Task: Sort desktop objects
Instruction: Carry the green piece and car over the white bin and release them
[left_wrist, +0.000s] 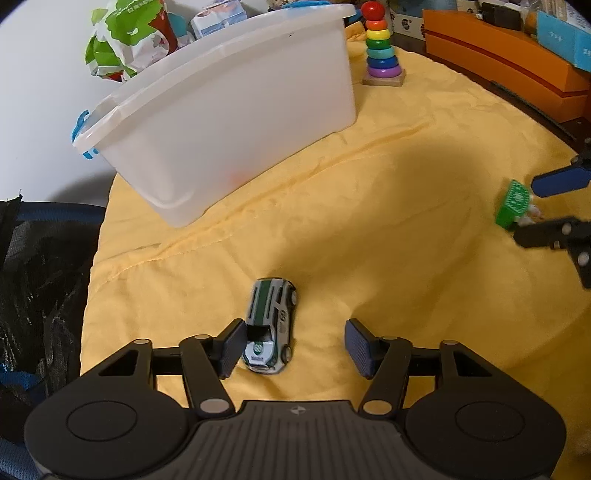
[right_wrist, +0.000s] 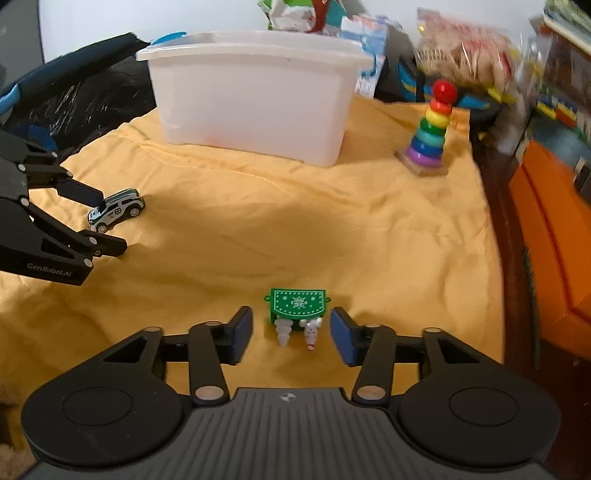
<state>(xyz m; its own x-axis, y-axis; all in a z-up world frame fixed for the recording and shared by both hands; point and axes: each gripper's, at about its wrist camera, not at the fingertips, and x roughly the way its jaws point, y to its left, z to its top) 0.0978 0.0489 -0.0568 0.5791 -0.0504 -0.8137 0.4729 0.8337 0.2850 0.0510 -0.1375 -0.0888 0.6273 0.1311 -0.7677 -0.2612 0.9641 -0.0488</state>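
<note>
Lying between the spread left gripper (left_wrist: 295, 347) fingers, the toy car (left_wrist: 271, 330) touches one (the left).

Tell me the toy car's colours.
White with green stripes on the toy car, lying by the open left claw; clearest in the left wrist view.

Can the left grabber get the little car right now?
Probably yes. The left gripper is open, the toy car sits between its fingers beside one pad, and nothing blocks it.

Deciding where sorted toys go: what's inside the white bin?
The white bin stands on the yellow cloth. Its frosted walls hide the inside; only a faint orange blur shows through low down. Neither camera looks over the rim.
</note>
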